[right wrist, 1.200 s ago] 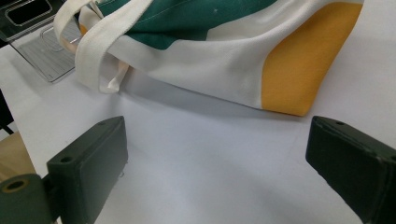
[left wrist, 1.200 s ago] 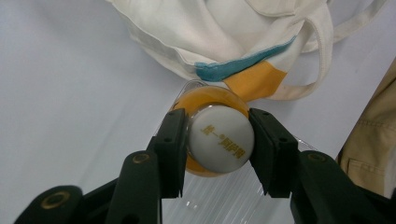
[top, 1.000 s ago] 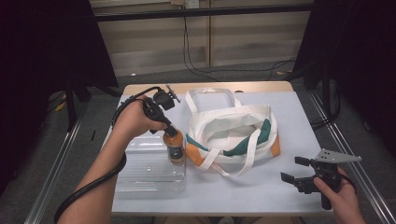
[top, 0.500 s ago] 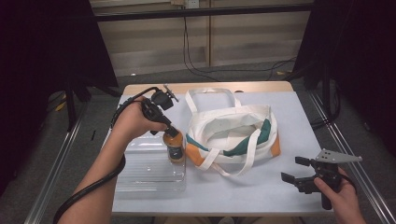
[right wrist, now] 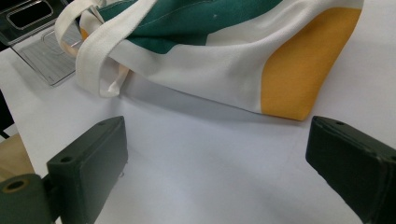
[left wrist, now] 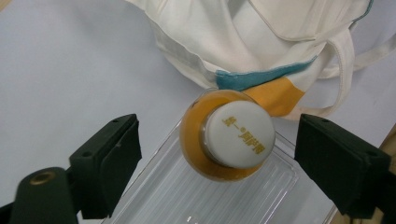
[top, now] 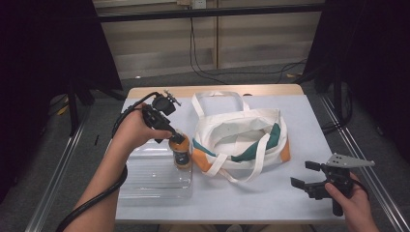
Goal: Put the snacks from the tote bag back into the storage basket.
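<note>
**Left jaws off the bottle, which stands on the clear tray**

At the lower right of the high view I hold the right gripper low over the table, its jaws wide apart with nothing between them; its own view shows bare table ahead and the bag's orange corner beyond.

Left of centre, my left gripper points down at the bottle. In the left gripper view the bottle's white cap sits mid-frame between the jaws, a clear gap on each side; the jaws have just been opening and the pads touch nothing. The bottle stands upright at the tray's right edge, just beside the bag, which lies open in mid-frame.
</note>
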Demonstrator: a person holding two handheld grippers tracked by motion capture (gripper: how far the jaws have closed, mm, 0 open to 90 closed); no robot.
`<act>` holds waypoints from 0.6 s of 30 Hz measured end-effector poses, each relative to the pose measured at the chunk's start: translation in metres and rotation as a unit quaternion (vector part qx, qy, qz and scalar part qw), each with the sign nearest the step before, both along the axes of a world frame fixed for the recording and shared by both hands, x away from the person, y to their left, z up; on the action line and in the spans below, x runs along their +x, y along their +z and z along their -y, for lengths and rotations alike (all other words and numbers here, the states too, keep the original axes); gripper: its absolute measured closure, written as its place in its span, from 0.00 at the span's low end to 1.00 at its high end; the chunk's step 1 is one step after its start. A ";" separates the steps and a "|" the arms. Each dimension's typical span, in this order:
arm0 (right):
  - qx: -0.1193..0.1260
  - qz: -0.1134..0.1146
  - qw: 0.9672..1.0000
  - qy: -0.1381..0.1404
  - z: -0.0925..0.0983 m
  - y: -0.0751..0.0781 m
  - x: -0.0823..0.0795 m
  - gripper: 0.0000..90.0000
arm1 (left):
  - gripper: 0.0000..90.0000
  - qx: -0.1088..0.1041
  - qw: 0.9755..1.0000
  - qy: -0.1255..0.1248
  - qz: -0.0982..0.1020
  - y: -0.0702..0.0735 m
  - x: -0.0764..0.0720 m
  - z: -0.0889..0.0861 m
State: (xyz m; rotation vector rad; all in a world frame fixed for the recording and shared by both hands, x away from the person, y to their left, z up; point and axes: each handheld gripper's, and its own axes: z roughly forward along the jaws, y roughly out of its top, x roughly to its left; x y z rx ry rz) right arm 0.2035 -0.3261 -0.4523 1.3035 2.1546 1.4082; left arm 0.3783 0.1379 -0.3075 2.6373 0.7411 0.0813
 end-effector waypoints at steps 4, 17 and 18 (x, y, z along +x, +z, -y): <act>0.003 -0.002 1.000 0.000 -0.001 0.000 0.002 0.06 | 0.11 0.008 1.000 0.009 0.002 -0.003 -0.001 -0.005; 0.002 -0.004 1.000 0.001 -0.001 -0.001 0.003 0.06 | 0.09 -0.008 1.000 0.022 0.008 -0.014 -0.010 -0.018; 0.004 -0.005 1.000 0.000 0.000 -0.001 0.003 0.06 | 0.09 -0.010 1.000 0.022 0.007 -0.016 -0.010 -0.019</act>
